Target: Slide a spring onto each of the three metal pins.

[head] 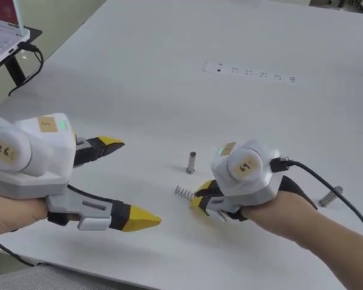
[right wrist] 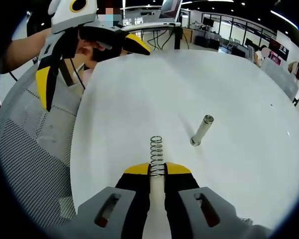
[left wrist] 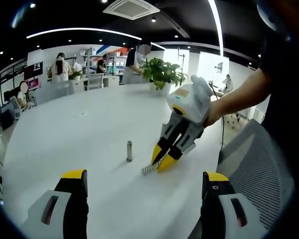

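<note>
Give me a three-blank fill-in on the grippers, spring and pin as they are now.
The right gripper is shut on a ____.
The metal pin stands ____ on the white table.
The left gripper has its jaws ____.
Missing words: spring; upright; open.

The laptop (head: 0, 27) is cut off by the head view's top left corner. The near end of the spring (right wrist: 156, 149) is hidden between the jaws of the right hand-held gripper (right wrist: 157, 170). Markings on the power strip (head: 254, 74) are too small to read.
</note>
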The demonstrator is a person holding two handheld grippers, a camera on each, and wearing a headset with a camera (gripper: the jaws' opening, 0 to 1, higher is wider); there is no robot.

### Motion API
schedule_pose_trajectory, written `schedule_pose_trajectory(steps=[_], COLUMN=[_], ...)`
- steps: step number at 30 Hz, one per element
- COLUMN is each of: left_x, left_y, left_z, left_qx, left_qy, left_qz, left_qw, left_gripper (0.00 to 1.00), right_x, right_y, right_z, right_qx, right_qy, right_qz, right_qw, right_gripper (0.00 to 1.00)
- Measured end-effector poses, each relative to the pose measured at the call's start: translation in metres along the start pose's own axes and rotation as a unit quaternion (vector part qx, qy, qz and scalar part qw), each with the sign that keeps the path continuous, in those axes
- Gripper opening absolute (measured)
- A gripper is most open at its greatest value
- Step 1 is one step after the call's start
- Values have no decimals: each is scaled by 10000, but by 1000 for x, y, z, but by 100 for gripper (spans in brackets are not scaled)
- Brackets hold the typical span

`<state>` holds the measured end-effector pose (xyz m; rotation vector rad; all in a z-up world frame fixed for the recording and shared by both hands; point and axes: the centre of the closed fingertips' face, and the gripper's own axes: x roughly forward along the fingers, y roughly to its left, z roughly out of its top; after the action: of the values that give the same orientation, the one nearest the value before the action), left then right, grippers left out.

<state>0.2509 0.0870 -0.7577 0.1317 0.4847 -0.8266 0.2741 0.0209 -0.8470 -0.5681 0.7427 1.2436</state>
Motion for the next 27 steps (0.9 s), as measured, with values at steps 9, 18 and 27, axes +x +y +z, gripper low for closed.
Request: schedule_pose_trajectory(steps=[9, 18, 27], left_x=[2, 3, 5], left_y=[-3, -3, -8], left_z=[1, -4, -3], left_qx=[17, 38, 61], left_qy=[12, 104, 138], left_qz=[-46, -148, -247], left_qw=[10000, 9998, 9996], left_gripper=[92, 89, 84], right_x=[-12, -27, -38], right_y=[2, -1, 0], right_z=[-4, -7, -4], right_qx=[-162, -241, -344], right_qy=[2, 2, -64], right_qz=[-9, -52, -62], right_qw=[9999, 9997, 9994], right_gripper=[7, 7, 7])
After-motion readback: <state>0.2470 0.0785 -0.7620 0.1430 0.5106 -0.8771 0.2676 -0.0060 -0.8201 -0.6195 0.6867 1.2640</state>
